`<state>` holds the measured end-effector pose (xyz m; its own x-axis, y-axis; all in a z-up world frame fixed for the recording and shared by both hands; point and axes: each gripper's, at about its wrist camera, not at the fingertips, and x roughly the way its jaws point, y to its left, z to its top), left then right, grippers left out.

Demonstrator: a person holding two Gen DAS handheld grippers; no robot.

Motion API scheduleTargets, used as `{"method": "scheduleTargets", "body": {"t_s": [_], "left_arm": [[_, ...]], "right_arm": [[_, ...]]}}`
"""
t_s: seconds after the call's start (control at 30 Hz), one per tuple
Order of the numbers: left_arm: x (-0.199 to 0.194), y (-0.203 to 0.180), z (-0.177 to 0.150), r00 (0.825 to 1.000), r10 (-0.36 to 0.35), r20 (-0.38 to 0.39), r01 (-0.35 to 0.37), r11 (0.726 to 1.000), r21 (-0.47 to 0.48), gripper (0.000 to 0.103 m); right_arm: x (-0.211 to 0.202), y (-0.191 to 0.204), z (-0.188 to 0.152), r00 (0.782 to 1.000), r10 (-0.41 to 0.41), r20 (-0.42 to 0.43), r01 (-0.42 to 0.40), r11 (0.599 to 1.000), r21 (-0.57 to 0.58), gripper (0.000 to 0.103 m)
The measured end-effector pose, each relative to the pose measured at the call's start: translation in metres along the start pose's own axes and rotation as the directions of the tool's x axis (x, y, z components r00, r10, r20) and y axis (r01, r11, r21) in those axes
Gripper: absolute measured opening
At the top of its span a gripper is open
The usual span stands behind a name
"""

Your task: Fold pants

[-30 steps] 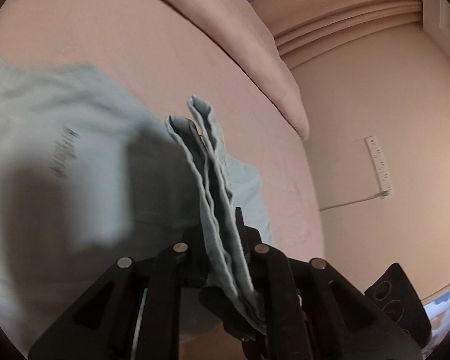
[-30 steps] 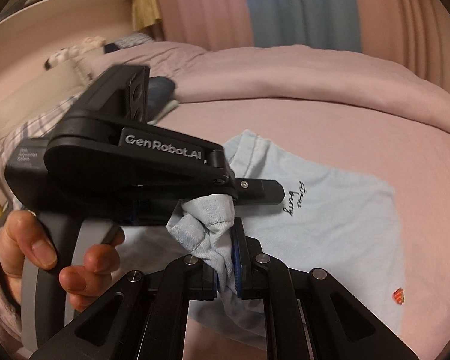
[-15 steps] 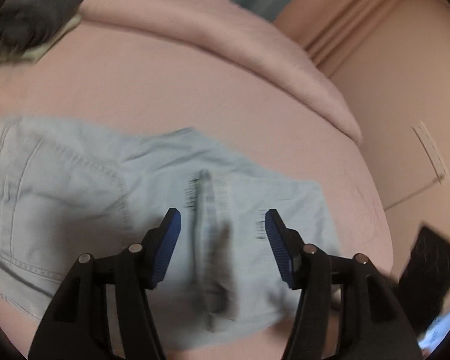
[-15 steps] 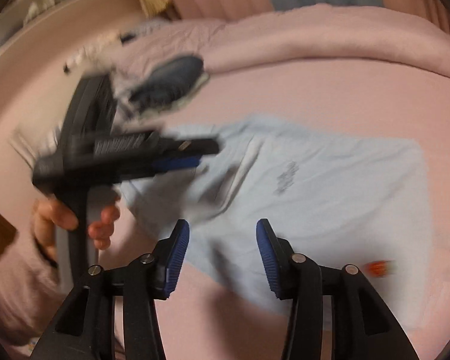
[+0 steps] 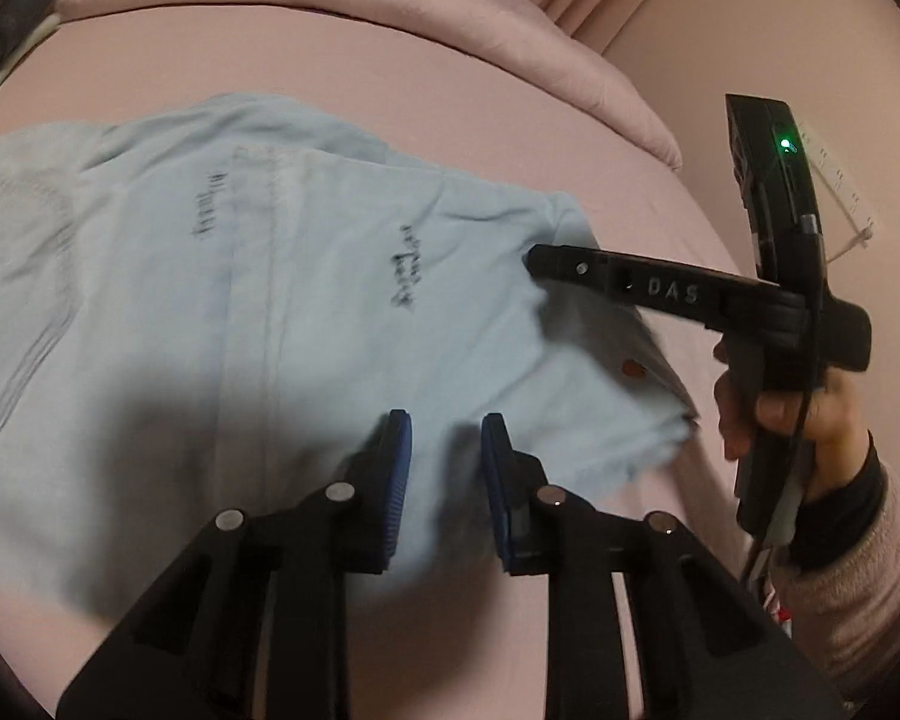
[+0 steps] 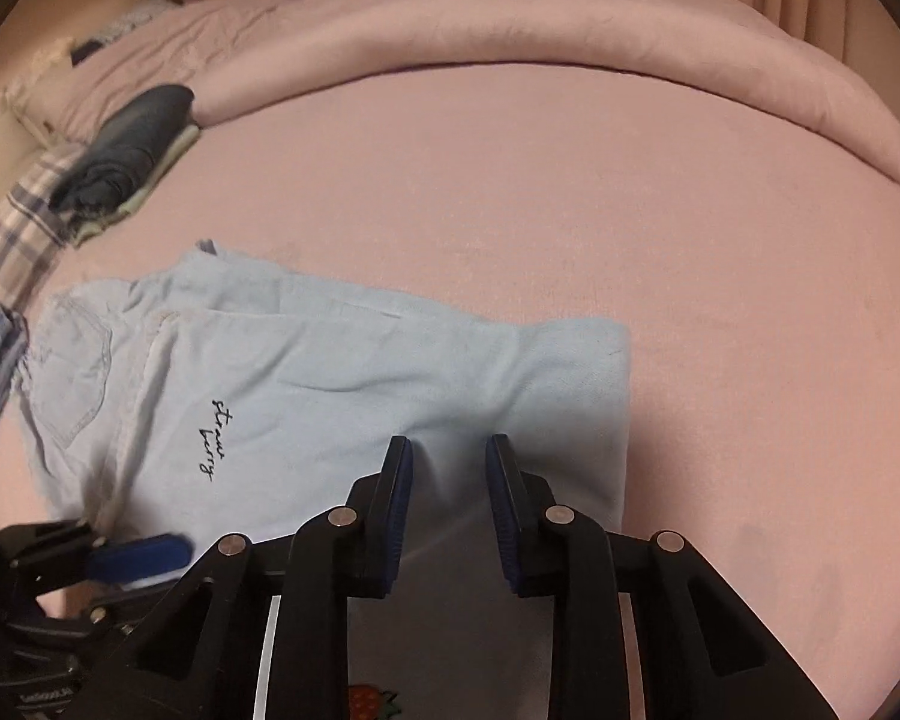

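Pale blue denim pants, folded over on themselves and bearing dark script lettering, lie flat on the pink bed sheet. The left tongs hover over the near edge of the pants, their blue-padded jaws closing with a narrow gap and no cloth pinched between them. The right tongs likewise hang above the fabric, jaws closing and holding nothing. A rolled pink duvet borders the far side of the bed; dark folded clothing lies at far left.
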<state>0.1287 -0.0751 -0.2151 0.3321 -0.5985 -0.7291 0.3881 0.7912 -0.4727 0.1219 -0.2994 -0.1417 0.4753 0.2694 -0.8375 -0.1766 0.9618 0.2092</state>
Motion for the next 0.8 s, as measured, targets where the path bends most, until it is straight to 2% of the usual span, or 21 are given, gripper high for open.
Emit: {"method": "scheduleTargets", "body": {"t_s": [0.03,0.1,0.2,0.23,0.3,0.37,0.47,0.6,0.7,0.8], "left_arm": [[-0.009,0.007,-0.004,1.0,-0.005,0.013,0.005,1.0,-0.013,0.024],[-0.021,0.019,-0.003,0.999,0.011,0.043,-0.009,0.999,-0.035,0.027],[-0.02,0.03,-0.001,0.999,-0.016,0.046,0.02,0.995,-0.099,0.025],[-0.024,0.032,-0.004,0.999,-0.014,0.052,0.02,0.994,-0.104,0.024],[-0.029,0.034,-0.012,0.997,-0.023,0.07,0.032,0.992,-0.124,0.024],[-0.033,0.036,-0.02,0.995,-0.053,0.084,0.066,0.985,-0.16,0.024],[-0.047,0.057,-0.035,0.993,-0.082,0.089,0.1,0.972,-0.212,0.018],[-0.05,0.066,-0.041,0.991,-0.095,0.09,0.114,0.963,-0.243,0.014],[-0.063,0.065,-0.042,0.992,-0.089,0.086,0.107,0.968,-0.229,0.014],[-0.069,0.055,-0.04,0.99,-0.094,0.103,0.114,0.972,-0.208,0.024]], "right_arm": [[-0.005,0.003,0.002,1.0,0.003,0.004,-0.003,1.0,-0.005,0.028],[-0.016,0.025,-0.002,0.994,0.103,0.047,-0.1,0.993,-0.066,0.028],[-0.009,0.065,0.0,0.973,0.229,0.008,-0.224,0.961,-0.162,0.028],[0.001,0.084,0.007,0.972,0.233,-0.011,-0.231,0.955,-0.188,0.027],[0.023,0.114,0.014,0.973,0.224,-0.049,-0.229,0.942,-0.247,0.018],[0.035,0.131,0.021,0.969,0.237,-0.067,-0.246,0.929,-0.277,0.018],[0.047,0.157,0.041,0.976,0.207,-0.069,-0.218,0.918,-0.331,0.014],[0.066,0.17,0.057,0.975,0.195,-0.107,-0.221,0.912,-0.346,0.014],[0.062,0.159,0.057,0.971,0.211,-0.115,-0.238,0.912,-0.334,0.014],[0.031,0.146,0.052,0.958,0.281,-0.049,-0.283,0.911,-0.299,0.014]]}}
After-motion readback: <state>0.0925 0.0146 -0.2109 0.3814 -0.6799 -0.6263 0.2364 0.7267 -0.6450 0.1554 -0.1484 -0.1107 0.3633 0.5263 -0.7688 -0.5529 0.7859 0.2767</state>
